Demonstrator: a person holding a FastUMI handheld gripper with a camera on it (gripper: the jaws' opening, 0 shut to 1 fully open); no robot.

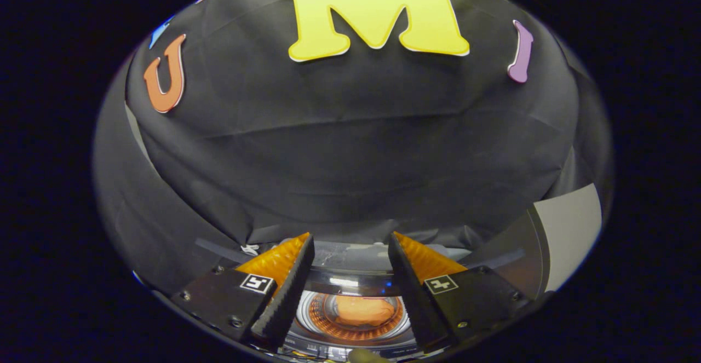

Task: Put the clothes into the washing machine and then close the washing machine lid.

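Note:
My gripper (350,240) stands open, its two fingers spread wide with nothing held between them. Below and between the fingers I look down into the washing machine's round drum (323,309). An orange garment (364,309) lies inside the drum. The machine's dark top rim (350,281) curves just beyond the drum opening. The machine's lid is hidden from me.
The booth's black cloth wall (350,149) hangs close behind the machine. A pale grey panel (569,226) stands beyond the right finger. A strip of tape (219,249) crosses the cloth beyond the left finger.

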